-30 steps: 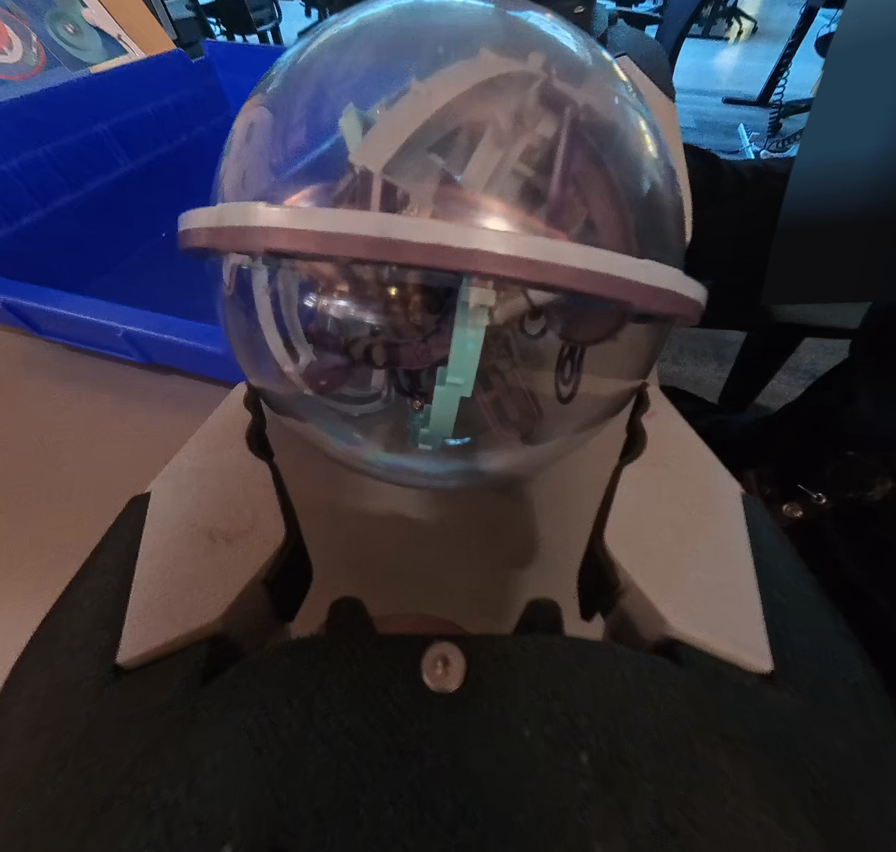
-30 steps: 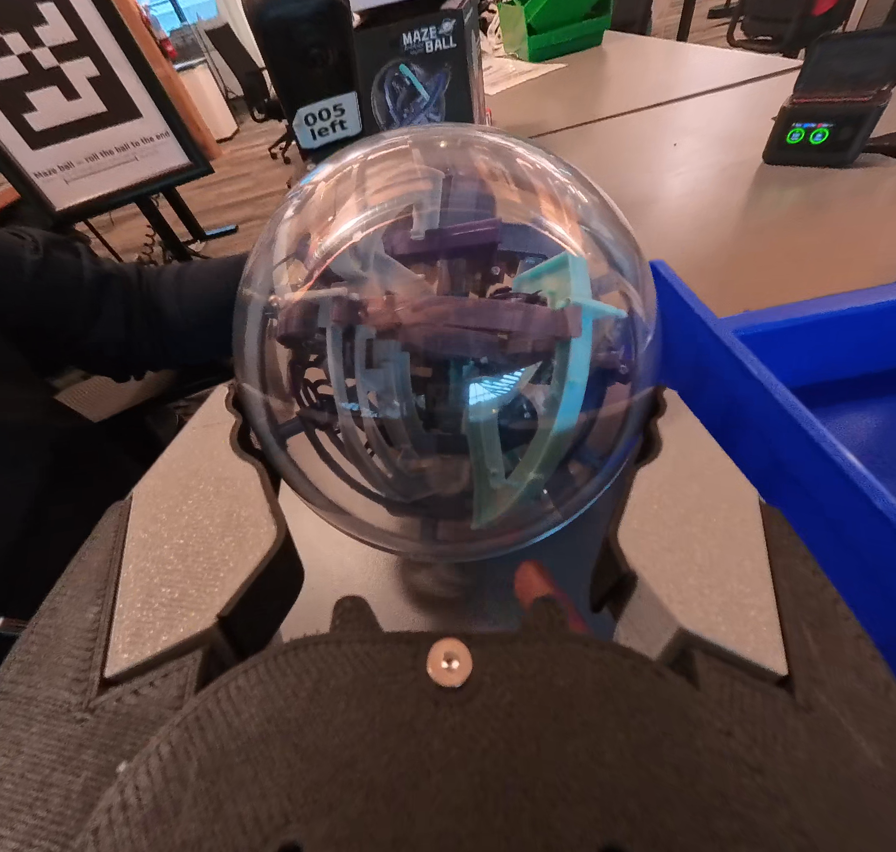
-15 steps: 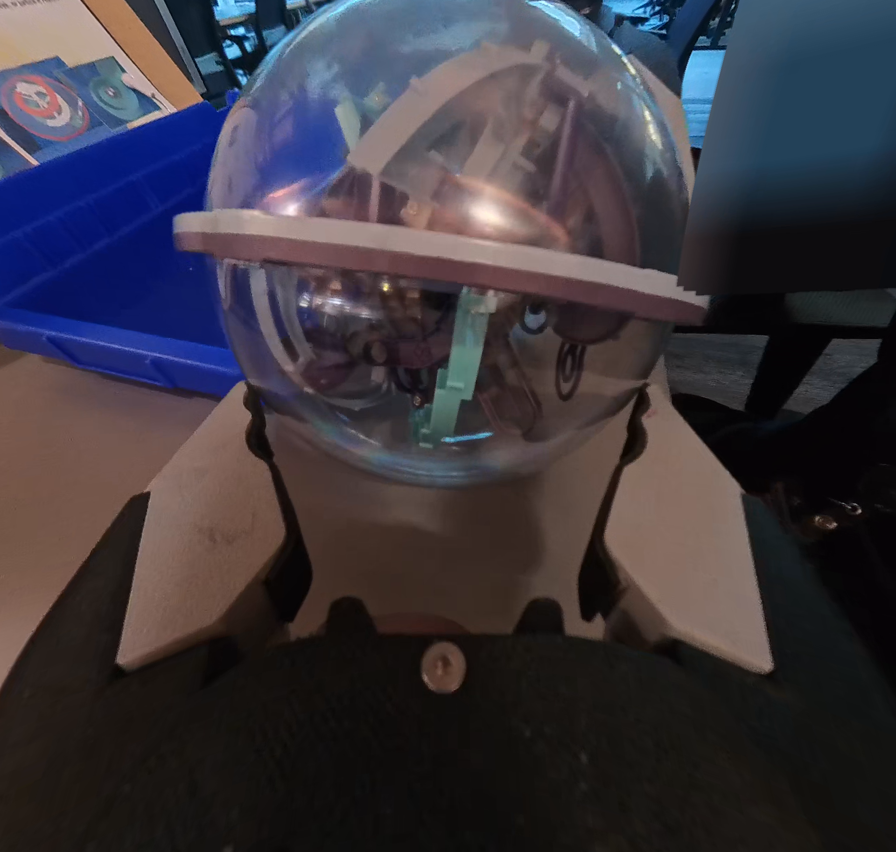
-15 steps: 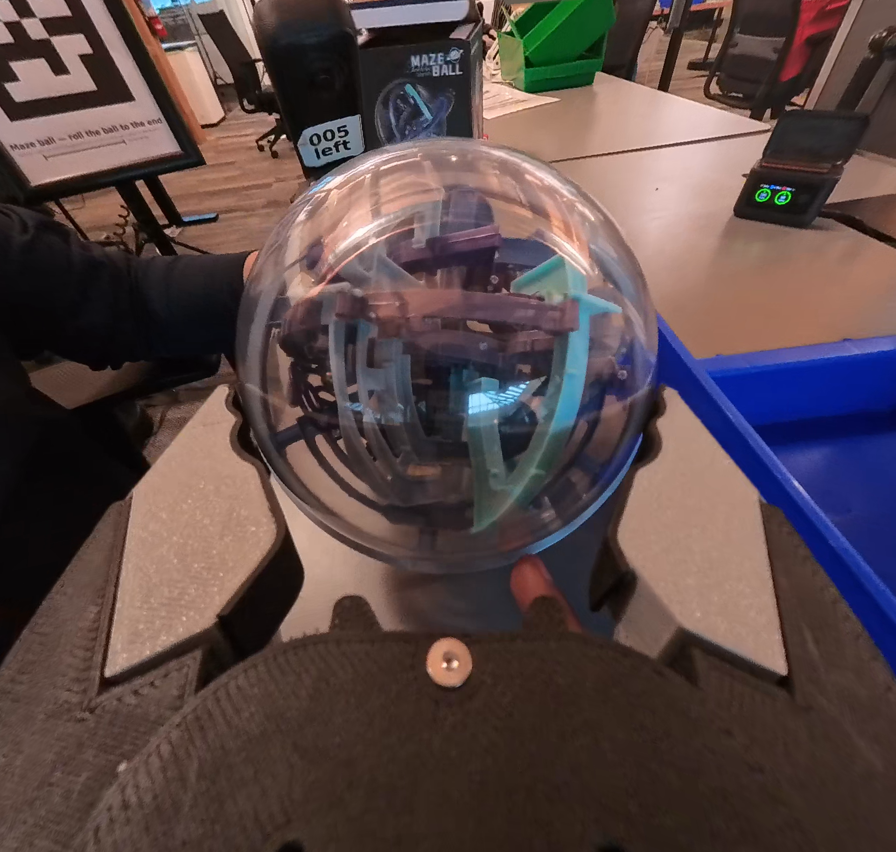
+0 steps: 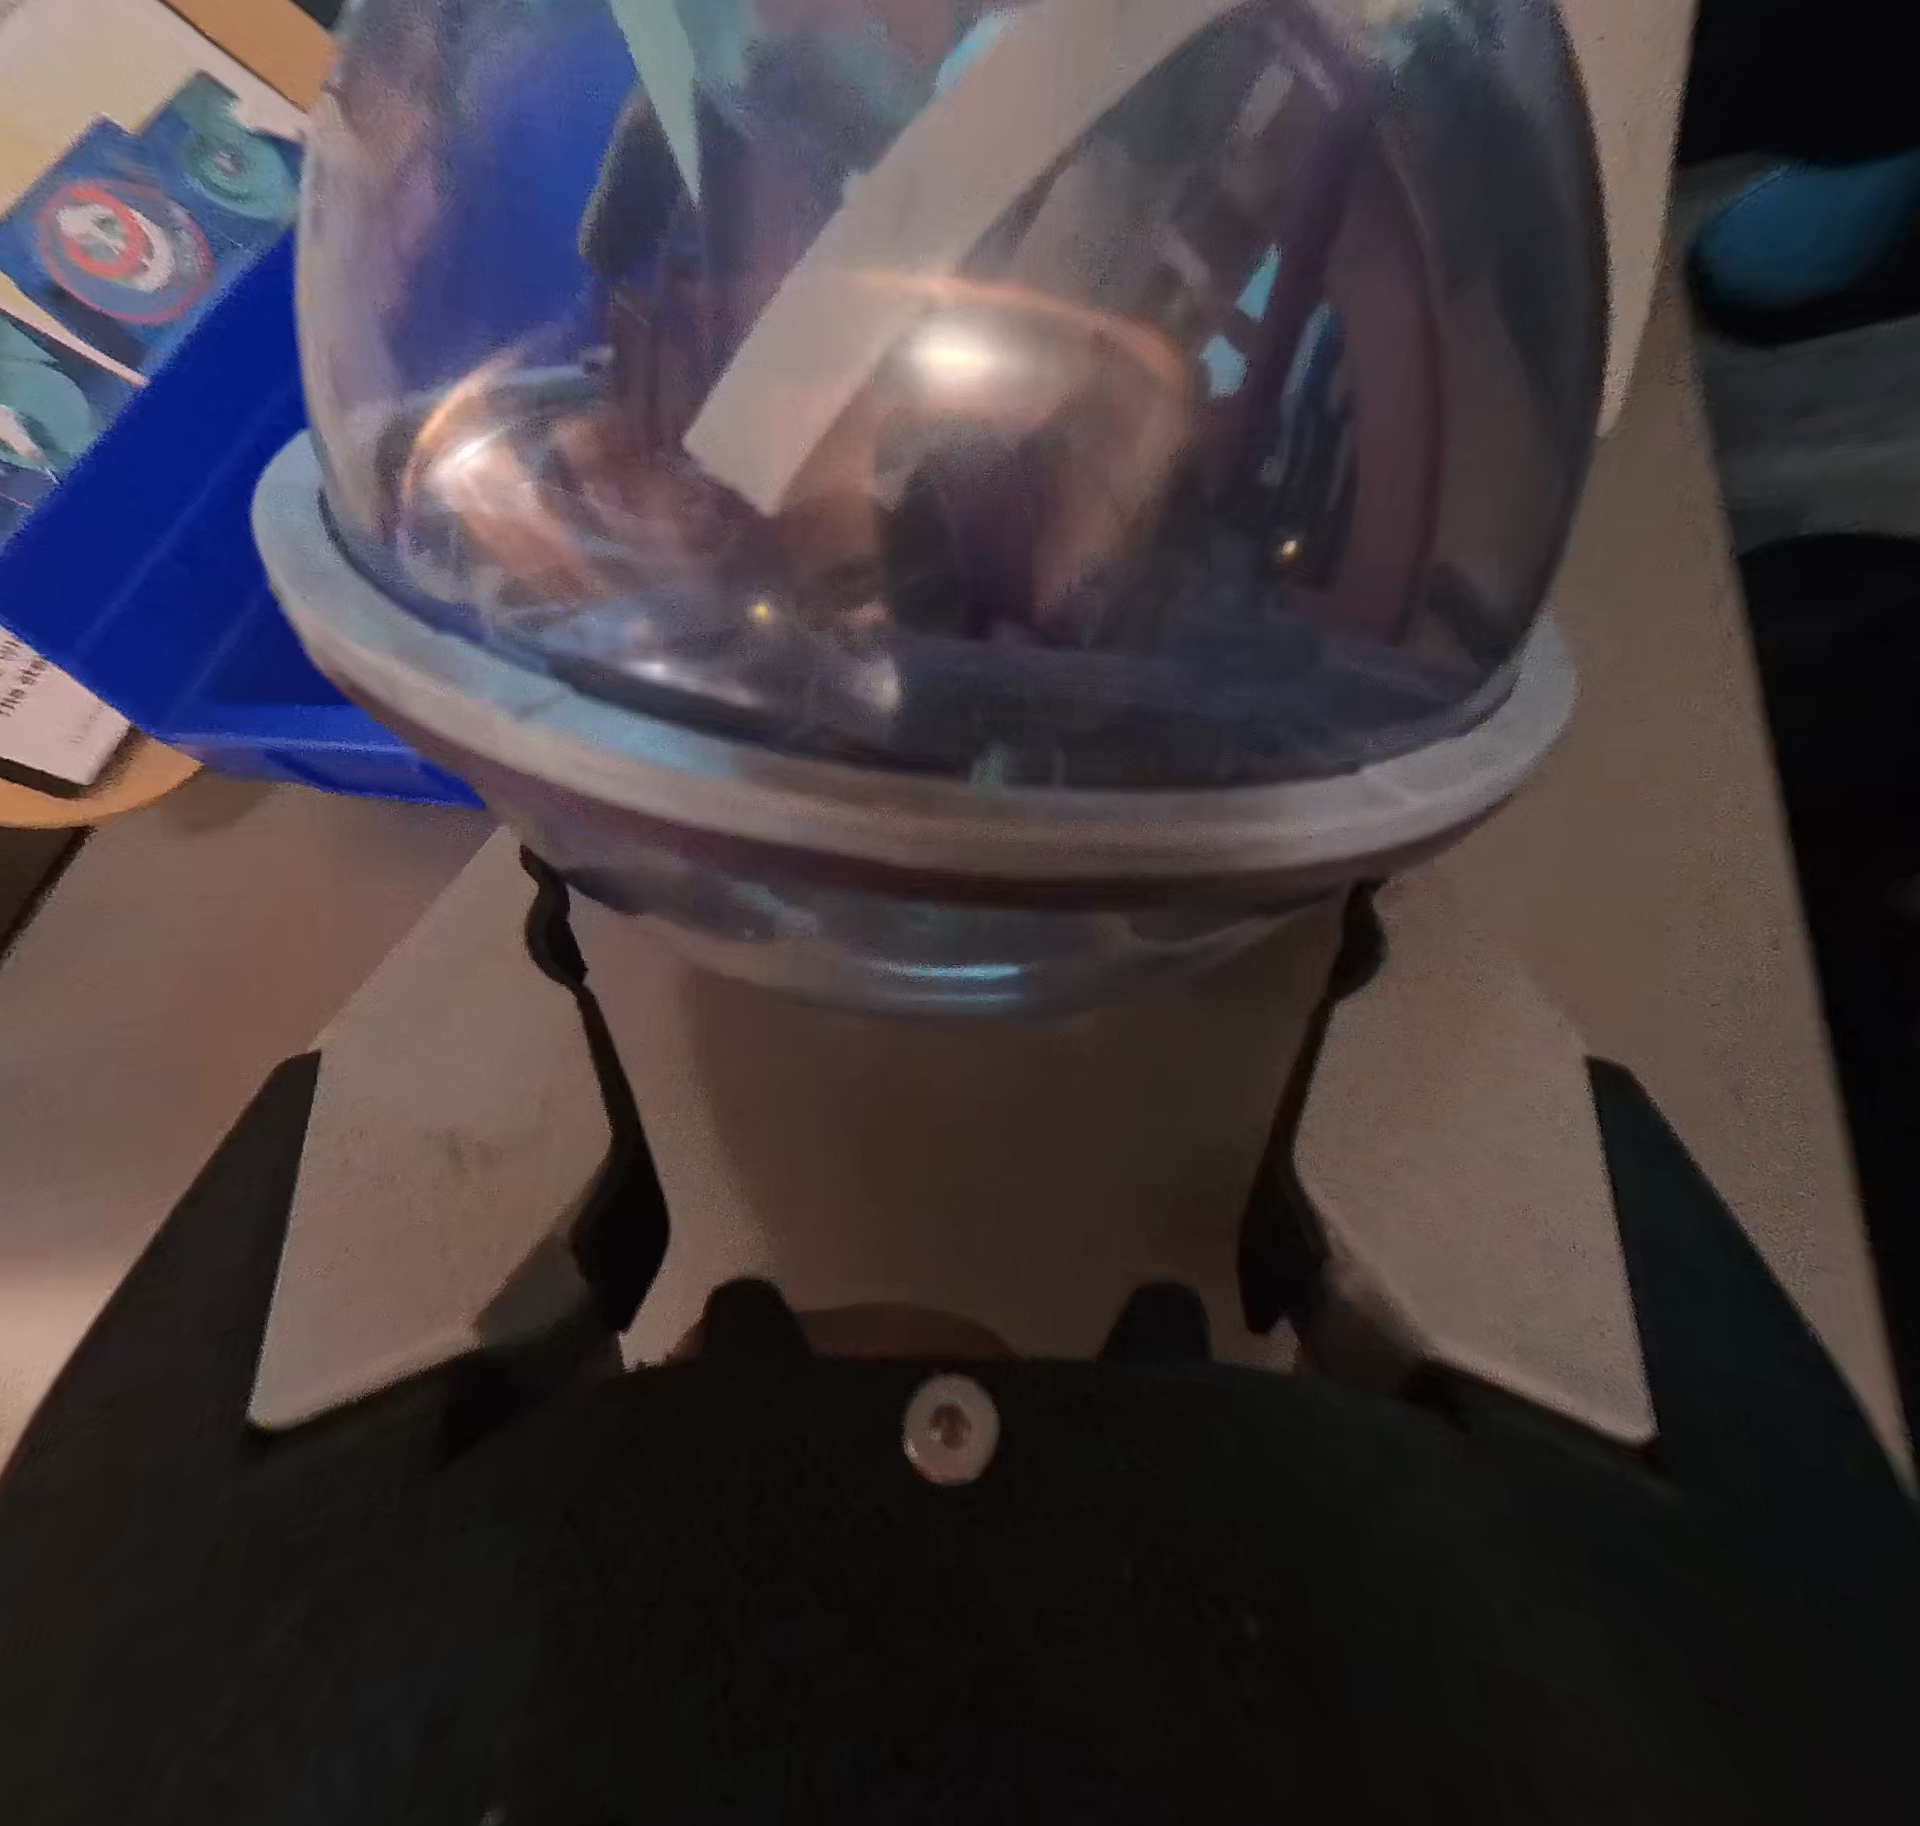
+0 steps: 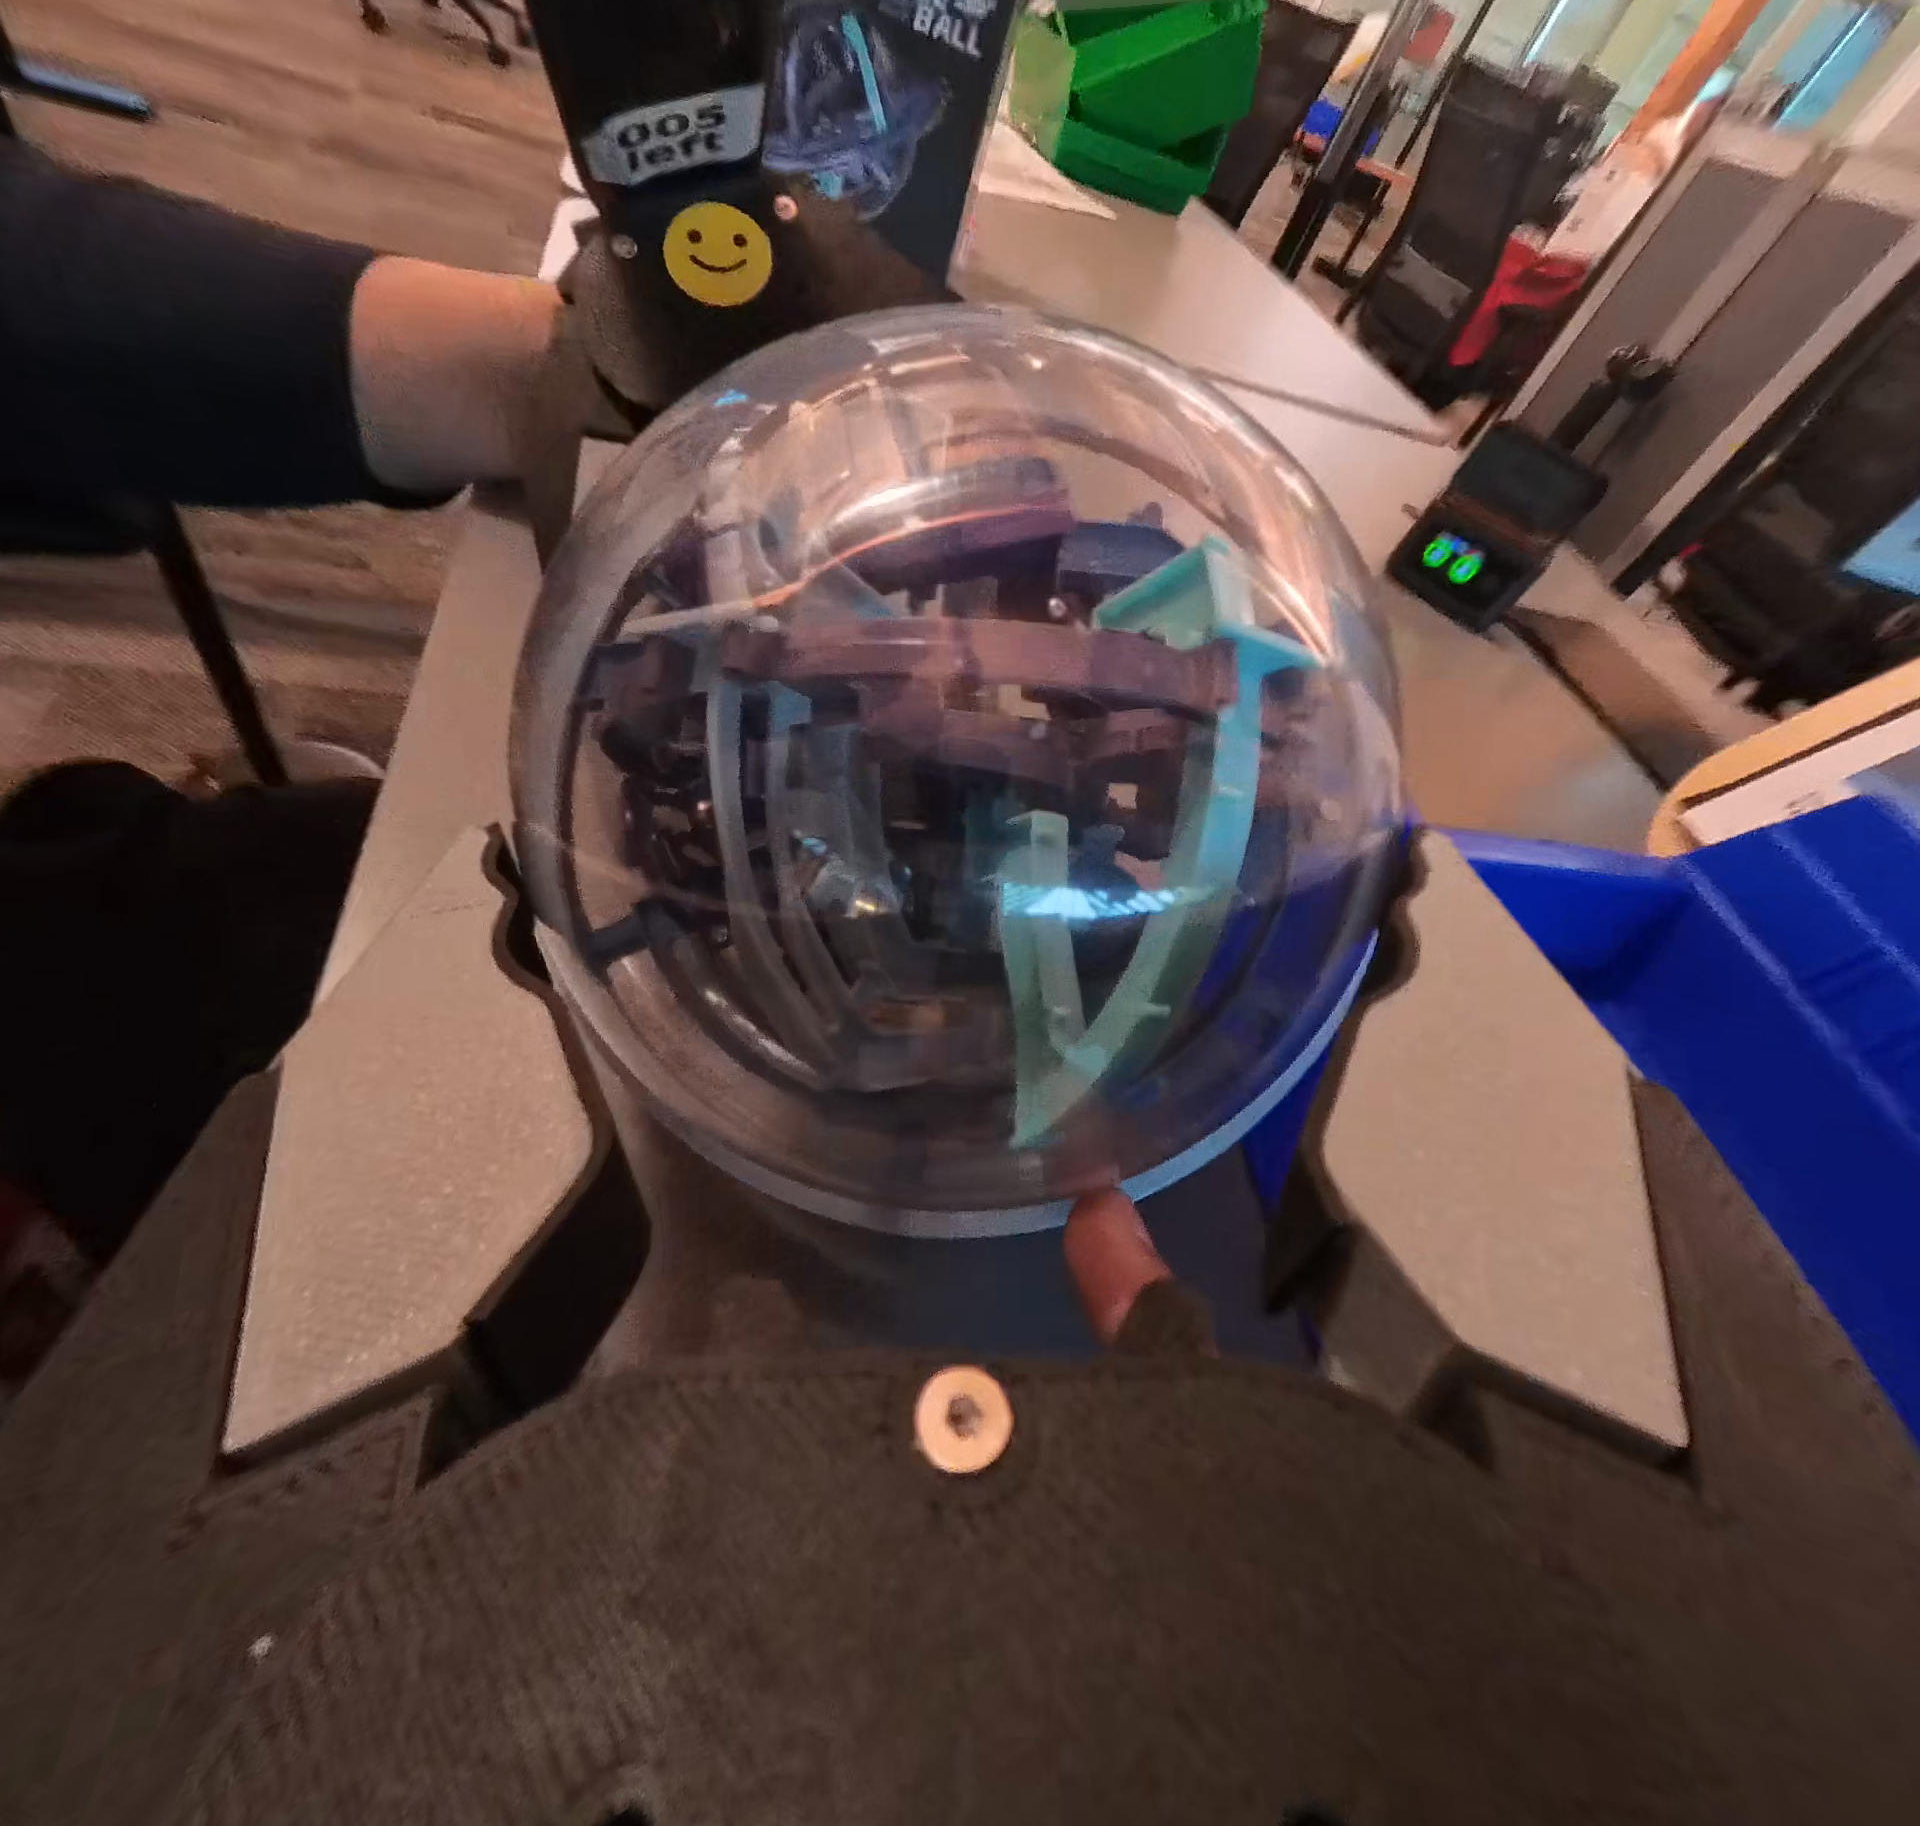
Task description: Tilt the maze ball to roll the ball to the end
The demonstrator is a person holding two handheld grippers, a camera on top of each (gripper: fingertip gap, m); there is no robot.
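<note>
Both the left gripper point(image 5: 940, 935) and right gripper point(image 6: 956, 903) are clamped on the clear maze ball point(image 6: 956, 768) above the bench point(image 6: 1195, 342), its top cut off and its small inner ball indistinguishable through motion blur in the left wrist view.

One maze ball point(image 6: 956, 768) at frame centre, two tongs point(image 5: 940, 903) point(image 6: 956, 903), one blue bin point(image 6: 1745, 997) at right, one green bin point(image 6: 1153, 103) at top.
</note>
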